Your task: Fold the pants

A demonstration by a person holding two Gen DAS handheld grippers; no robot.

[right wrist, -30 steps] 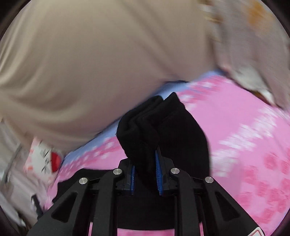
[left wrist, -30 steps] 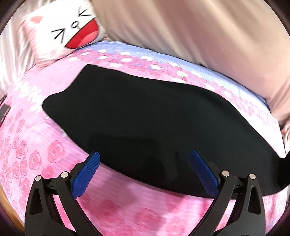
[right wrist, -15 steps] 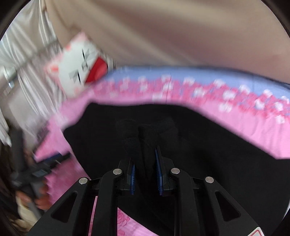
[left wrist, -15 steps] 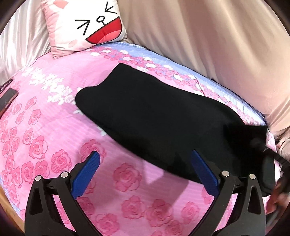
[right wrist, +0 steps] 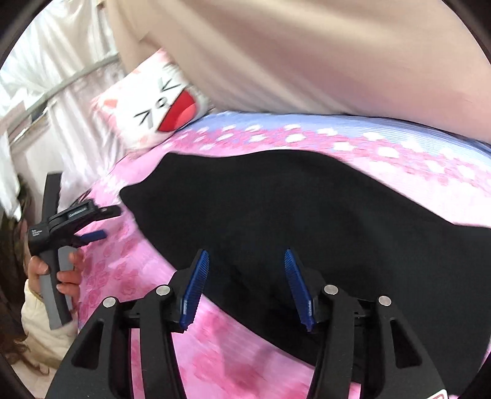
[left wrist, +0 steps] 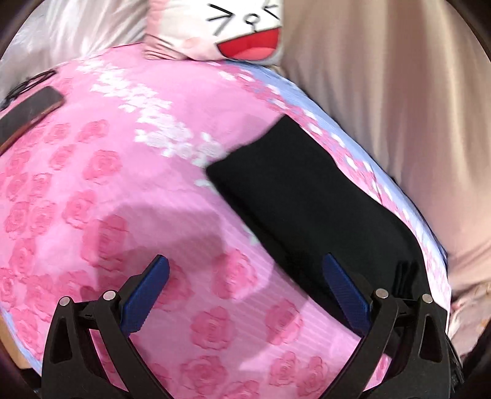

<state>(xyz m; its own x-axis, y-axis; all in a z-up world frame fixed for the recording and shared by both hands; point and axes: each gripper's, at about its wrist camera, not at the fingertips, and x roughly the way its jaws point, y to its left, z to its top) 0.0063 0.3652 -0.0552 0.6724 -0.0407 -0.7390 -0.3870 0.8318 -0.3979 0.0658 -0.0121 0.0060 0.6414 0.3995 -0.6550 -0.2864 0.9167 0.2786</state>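
The black pants (left wrist: pixel 307 199) lie folded in a long band on the pink rose bedsheet (left wrist: pixel 107 199), reaching toward the right. My left gripper (left wrist: pixel 245 259) hovers open over bare sheet just left of the pants, with nothing between its blue pads. In the right wrist view the pants (right wrist: pixel 322 214) fill the middle. My right gripper (right wrist: pixel 245 254) is low over their near edge. Its jaws are opening, and the cloth lies under them, not pinched. The left gripper (right wrist: pixel 106 222) shows at the left there, held in a hand (right wrist: pixel 64 273).
A white cat-face pillow (left wrist: pixel 239 27) leans at the head of the bed, also in the right wrist view (right wrist: pixel 153 107). A dark phone (left wrist: pixel 27 113) lies on the sheet at the far left. Beige curtain (left wrist: pixel 399 122) hangs close behind the bed. White curtain (right wrist: pixel 46 61) is at the left.
My right gripper carried a bunched fold of the pants across, set it down on the rest and spread its jaws off it. My left gripper drew back left off the pants, staying open.
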